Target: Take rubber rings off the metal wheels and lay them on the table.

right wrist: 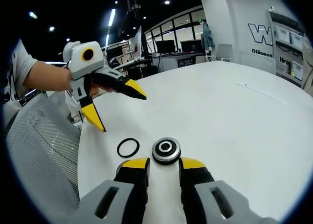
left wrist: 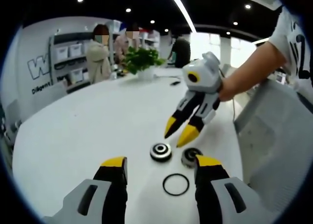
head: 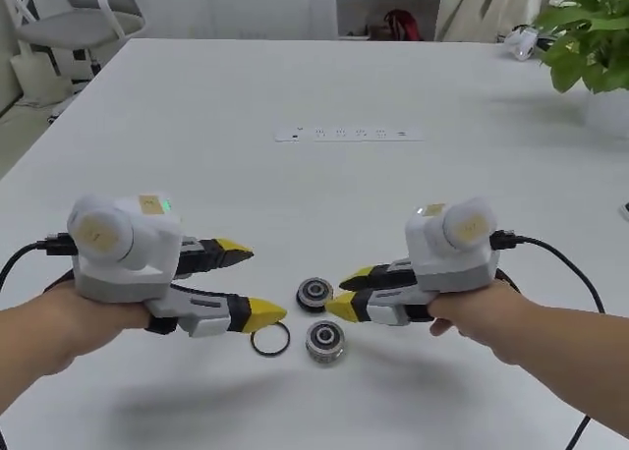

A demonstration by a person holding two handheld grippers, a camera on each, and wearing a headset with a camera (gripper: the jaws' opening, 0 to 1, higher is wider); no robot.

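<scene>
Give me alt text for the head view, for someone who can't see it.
Two hand-held grippers point at each other over a white table, the left gripper wide open, the right gripper narrowly open. Between their yellow tips lie one metal wheel, a second wheel nearer the viewer, and a loose black rubber ring beside it; nothing is gripped.

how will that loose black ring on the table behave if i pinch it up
The rubber ring looks thin, so probably light and floppy. It lies flat on the table, so it likely won't roll, but jaws may struggle to get under it.
</scene>
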